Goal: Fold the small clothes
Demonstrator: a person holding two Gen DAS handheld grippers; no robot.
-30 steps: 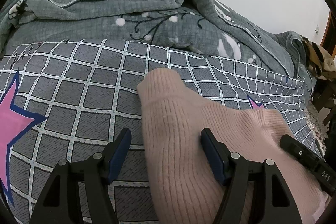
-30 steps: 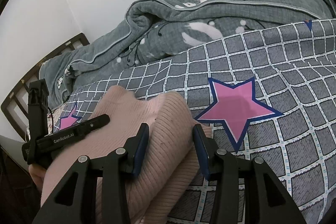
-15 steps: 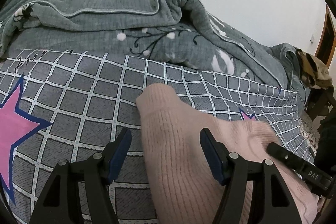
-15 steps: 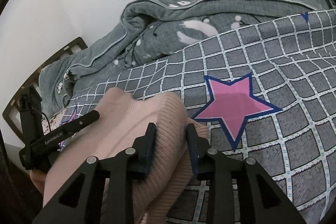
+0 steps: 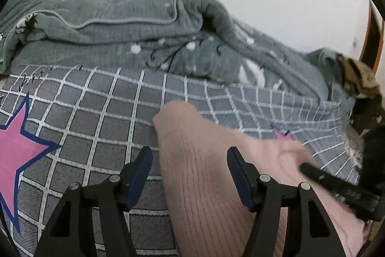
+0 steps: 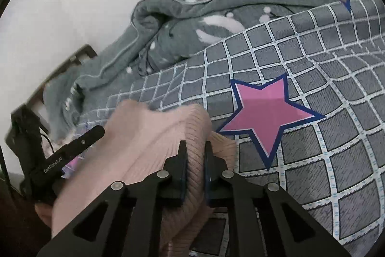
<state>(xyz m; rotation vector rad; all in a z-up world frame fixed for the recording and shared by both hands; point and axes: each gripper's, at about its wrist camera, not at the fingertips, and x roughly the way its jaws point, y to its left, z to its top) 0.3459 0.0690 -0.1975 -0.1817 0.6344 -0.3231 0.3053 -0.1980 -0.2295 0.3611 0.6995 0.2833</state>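
A pink ribbed knit garment lies on the grey checked bedsheet with pink stars, in front of a bunched grey quilt. The right gripper has just been closing and now pinches a raised fold of the knit between its pads. The left gripper stands spread, narrowing slightly, with the garment's edge between its fingers but unpressed

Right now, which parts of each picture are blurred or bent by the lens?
Left wrist view: the right gripper is smeared at the right edge, and the checked sheet has curved lines. Right wrist view: the left gripper is blurred, and the pink sweater looks soft.
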